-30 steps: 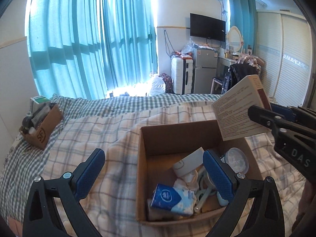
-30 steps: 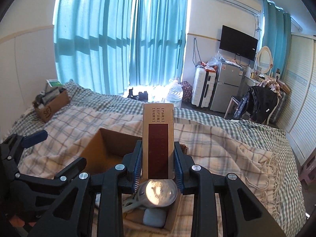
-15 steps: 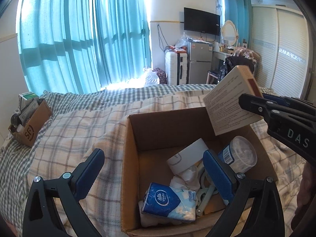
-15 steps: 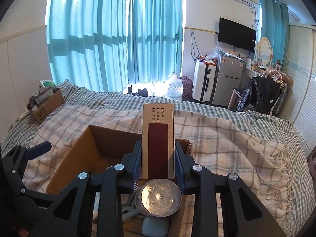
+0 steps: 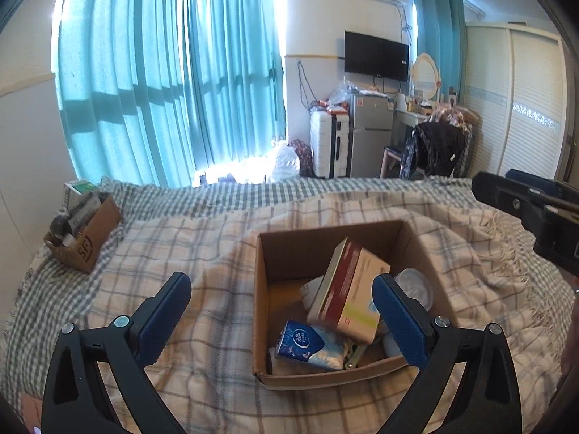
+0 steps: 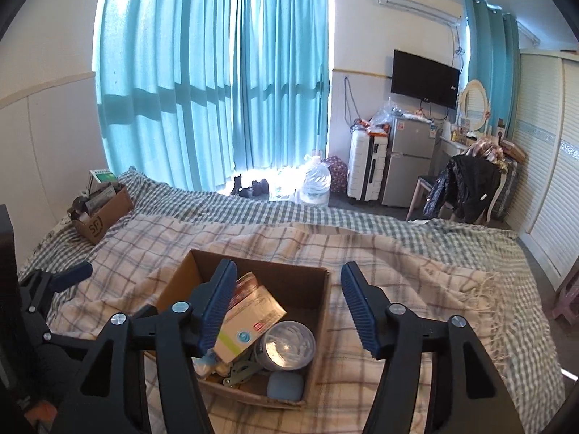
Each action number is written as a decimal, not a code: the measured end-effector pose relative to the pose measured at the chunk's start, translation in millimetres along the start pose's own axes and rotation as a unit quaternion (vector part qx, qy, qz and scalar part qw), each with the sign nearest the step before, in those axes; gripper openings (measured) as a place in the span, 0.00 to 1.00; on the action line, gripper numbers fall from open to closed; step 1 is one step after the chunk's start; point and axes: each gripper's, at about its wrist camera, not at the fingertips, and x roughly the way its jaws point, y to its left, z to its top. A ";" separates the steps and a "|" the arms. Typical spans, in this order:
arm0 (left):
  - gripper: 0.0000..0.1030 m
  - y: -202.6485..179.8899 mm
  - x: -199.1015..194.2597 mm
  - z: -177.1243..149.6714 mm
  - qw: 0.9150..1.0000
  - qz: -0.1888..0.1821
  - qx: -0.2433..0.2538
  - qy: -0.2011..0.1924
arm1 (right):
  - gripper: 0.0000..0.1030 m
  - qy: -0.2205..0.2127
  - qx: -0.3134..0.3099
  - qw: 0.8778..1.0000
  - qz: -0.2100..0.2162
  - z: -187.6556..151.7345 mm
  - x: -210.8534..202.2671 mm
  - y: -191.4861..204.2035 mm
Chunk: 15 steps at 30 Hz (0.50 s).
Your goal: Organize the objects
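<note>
A flat beige box with a dark red side [image 5: 349, 289] lies tilted inside the open cardboard box [image 5: 261, 289] on the bed. It rests on a blue tissue pack [image 5: 300, 340], a clear lidded jar [image 5: 414, 285] and other small items. My right gripper [image 6: 287, 271] hovers above the cardboard box [image 6: 173, 289], its jaws opening with nothing between them. The beige box [image 6: 253, 307] lies below its left finger, beside the jar [image 6: 287, 340]. My left gripper [image 5: 280, 289] stands open and empty over the cardboard box's near left side.
A smaller cardboard box [image 5: 85, 233] full of items sits at the bed's far left corner. A plaid blanket [image 5: 181, 238] covers the bed. Beyond the bed are teal curtains, a water jug [image 6: 316, 181], a suitcase, a small fridge and a chair with a black jacket [image 6: 466, 188].
The right gripper let go of the beige box, which dropped into the cardboard box, and its jaws spread. Both grippers drew back and rose, so the cardboard box looks smaller.
</note>
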 end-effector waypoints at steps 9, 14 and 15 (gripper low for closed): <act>1.00 -4.1 -95.4 20.9 0.998 -0.002 0.000 -0.062 | 0.82 -0.048 0.014 0.998 -0.023 12.7 -114.9 -8.2; 1.00 -9.3 -130.3 19.7 0.996 -0.005 0.001 -0.084 | 0.95 -0.072 0.020 0.996 -0.043 5.2 -163.7 -12.0; 1.00 -9.9 -136.9 17.8 0.996 -0.005 0.000 -0.090 | 0.99 -0.072 0.020 0.996 -0.046 0.5 -171.8 -12.5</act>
